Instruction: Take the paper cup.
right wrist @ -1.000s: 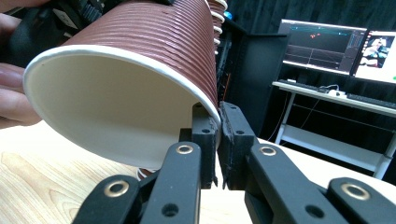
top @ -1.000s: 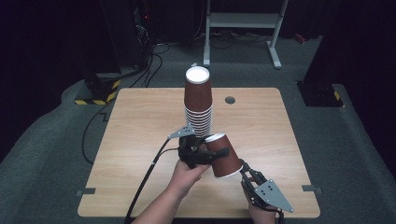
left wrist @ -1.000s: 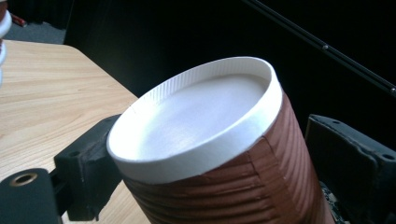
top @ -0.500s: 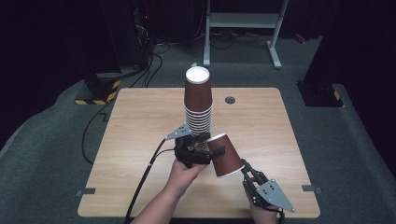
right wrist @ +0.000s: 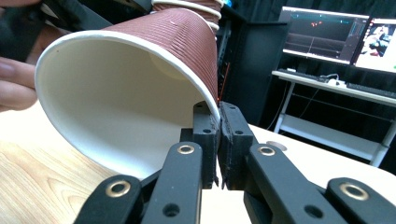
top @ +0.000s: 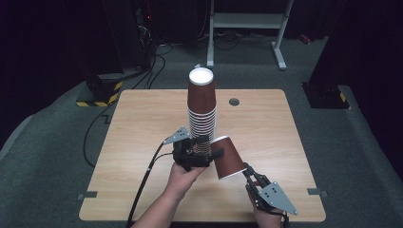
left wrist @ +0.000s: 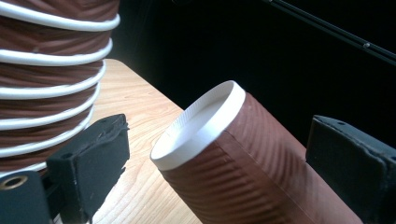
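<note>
Centrally, wooden table (top: 142, 123): pale laminate, grey carpet below, dark room. Stack of ribbed brown paper cups (top: 202, 111): inverted, white-rimmed, upright. Single ribbed paper cup (top: 228, 156): tilted, rim pinched between closed jaws of right gripper (top: 251, 176). Left gripper (top: 202, 151): jaws apart, straddling that cup's base beside the stack.

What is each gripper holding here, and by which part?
The right gripper pinches the tilted brown cup by its rim. The left gripper is open around the cup's base end, gripping nothing.
</note>
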`<state>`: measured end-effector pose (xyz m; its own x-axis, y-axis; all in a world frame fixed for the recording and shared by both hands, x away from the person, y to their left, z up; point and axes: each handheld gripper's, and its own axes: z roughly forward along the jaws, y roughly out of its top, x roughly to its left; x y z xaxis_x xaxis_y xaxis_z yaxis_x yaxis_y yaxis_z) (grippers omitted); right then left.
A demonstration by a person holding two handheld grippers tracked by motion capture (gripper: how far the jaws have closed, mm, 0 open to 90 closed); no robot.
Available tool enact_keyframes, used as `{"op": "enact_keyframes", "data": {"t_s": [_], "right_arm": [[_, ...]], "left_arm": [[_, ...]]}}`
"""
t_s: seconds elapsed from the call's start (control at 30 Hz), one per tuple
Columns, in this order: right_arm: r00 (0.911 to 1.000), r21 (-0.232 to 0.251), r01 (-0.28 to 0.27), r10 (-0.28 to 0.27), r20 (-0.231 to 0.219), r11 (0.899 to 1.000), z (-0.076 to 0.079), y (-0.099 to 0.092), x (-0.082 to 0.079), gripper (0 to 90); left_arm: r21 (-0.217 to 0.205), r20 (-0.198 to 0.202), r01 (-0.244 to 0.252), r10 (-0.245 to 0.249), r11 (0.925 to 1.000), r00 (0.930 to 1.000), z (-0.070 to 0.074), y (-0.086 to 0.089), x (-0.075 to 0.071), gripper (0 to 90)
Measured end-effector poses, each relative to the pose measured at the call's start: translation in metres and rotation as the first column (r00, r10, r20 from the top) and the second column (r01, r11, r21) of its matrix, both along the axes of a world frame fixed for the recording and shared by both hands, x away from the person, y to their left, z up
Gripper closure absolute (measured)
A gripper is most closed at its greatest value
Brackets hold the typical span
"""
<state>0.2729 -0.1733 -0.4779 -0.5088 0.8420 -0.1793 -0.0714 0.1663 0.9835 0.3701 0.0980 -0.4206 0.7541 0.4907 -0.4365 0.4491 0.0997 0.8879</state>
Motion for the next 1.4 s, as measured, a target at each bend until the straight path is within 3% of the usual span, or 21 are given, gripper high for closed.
{"op": "enact_keyframes", "data": {"t_s": [0.13, 0.37, 0.73, 0.97, 1.03, 1.1, 1.13, 1.17, 1.2, 1.23, 1.27, 1.4], "right_arm": [[1.0000, -0.017, 0.007, -0.007, -0.006, 1.000, 0.002, -0.002, 0.002, 86.1], [0.9986, -0.078, 0.041, -0.043, -0.031, 0.996, 0.005, -0.014, 0.006, 86.1], [0.9953, -0.097, 0.047, -0.055, -0.080, 0.994, 0.013, -0.023, 0.010, 86.1], [0.9885, -0.131, 0.020, -0.039, -0.146, 0.991, 0.018, -0.028, 0.016, 86.1], [0.9875, -0.135, 0.018, -0.038, -0.153, 0.991, 0.019, -0.029, 0.016, 86.1], [0.9843, -0.148, 0.013, -0.039, -0.172, 0.989, 0.019, -0.030, 0.019, 86.1], [0.9833, -0.153, 0.011, -0.039, -0.178, 0.988, 0.020, -0.031, 0.019, 86.1], [0.9822, -0.154, 0.010, -0.038, -0.184, 0.988, 0.020, -0.031, 0.020, 86.1], [0.9822, -0.154, 0.010, -0.038, -0.184, 0.988, 0.020, -0.031, 0.020, 86.1], [0.9805, -0.163, 0.006, -0.038, -0.193, 0.987, 0.020, -0.031, 0.021, 86.1], [0.9805, -0.163, 0.006, -0.038, -0.193, 0.987, 0.020, -0.031, 0.021, 86.1], [0.9766, -0.179, -0.002, -0.036, -0.212, 0.984, 0.019, -0.028, 0.023, 86.1]], "left_arm": [[0.003, 0.009, -0.006, 0.006, 1.0000, 0.9999, -0.001, 0.005, -0.002, 7.8], [0.047, 0.029, -0.032, 0.031, 0.9984, 0.9991, -0.010, 0.015, -0.005, 9.2], [0.086, 0.027, -0.042, 0.040, 0.9954, 0.9988, -0.026, 0.031, -0.013, 14.9], [0.165, 0.036, -0.074, 0.069, 0.9834, 0.9970, -0.047, 0.055, -0.018, 16.8], [0.171, 0.034, -0.079, 0.075, 0.9820, 0.9966, -0.050, 0.058, -0.019, 17.3], [0.199, 0.043, -0.102, 0.095, 0.9747, 0.9946, -0.055, 0.069, -0.022, 18.4], [0.199, 0.043, -0.102, 0.095, 0.9747, 0.9946, -0.055, 0.069, -0.022, 18.8], [0.223, 0.052, -0.125, 0.116, 0.9669, 0.9919, -0.058, 0.076, -0.023, 19.3], [0.223, 0.052, -0.125, 0.116, 0.9669, 0.9919, -0.058, 0.076, -0.023, 19.7], [0.246, 0.059, -0.145, 0.135, 0.9584, 0.9891, -0.061, 0.082, -0.025, 20.2], [0.246, 0.059, -0.145, 0.135, 0.9584, 0.9891, -0.061, 0.082, -0.025, 20.5], [0.321, 0.080, -0.190, 0.174, 0.9276, 0.9815, -0.071, 0.095, -0.026, 21.7]]}}
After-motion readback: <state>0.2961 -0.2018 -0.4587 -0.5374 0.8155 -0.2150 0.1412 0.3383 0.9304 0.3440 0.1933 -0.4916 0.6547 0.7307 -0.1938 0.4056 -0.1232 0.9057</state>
